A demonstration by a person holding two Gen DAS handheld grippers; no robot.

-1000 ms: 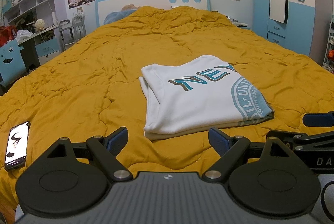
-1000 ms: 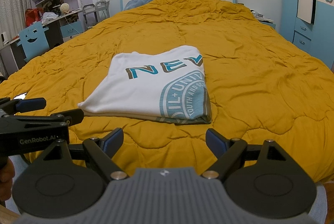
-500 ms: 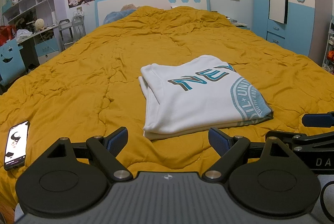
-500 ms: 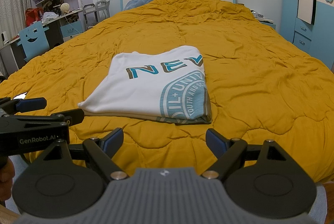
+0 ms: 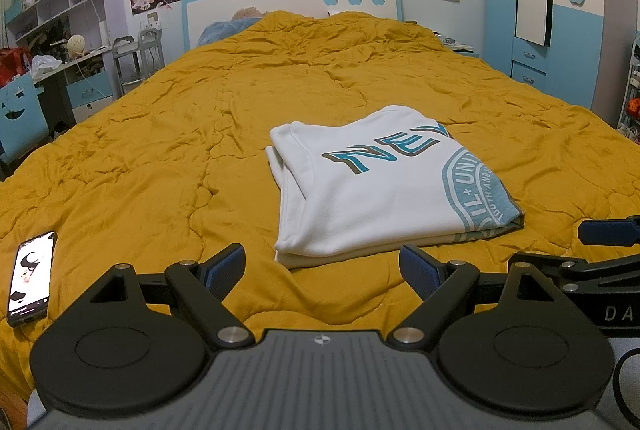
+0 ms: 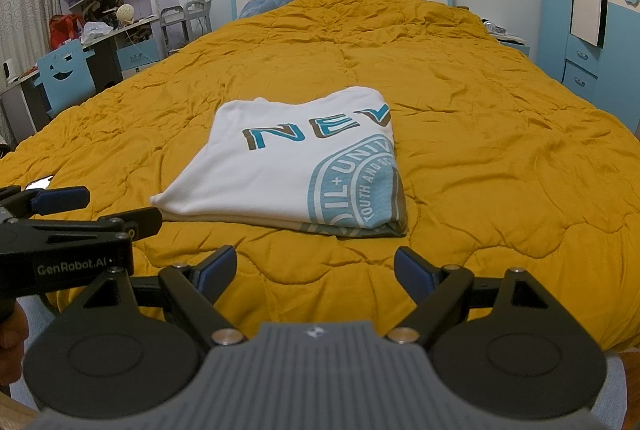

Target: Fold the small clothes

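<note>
A white T-shirt (image 5: 376,189) with teal lettering and a round teal print lies folded into a flat rectangle on the mustard quilt (image 5: 168,149). In the right wrist view the same T-shirt (image 6: 292,165) lies ahead, slightly left of centre. My left gripper (image 5: 322,268) hovers open just short of the shirt's near edge, nothing between its blue pads. My right gripper (image 6: 314,270) is also open and empty, a little back from the shirt. Each gripper shows at the edge of the other's view.
A phone (image 5: 30,278) with a lit screen lies on the quilt at the near left. The headboard (image 5: 288,3) is at the far end. A desk and shelves (image 5: 44,41) stand left, a blue wardrobe (image 5: 560,9) right.
</note>
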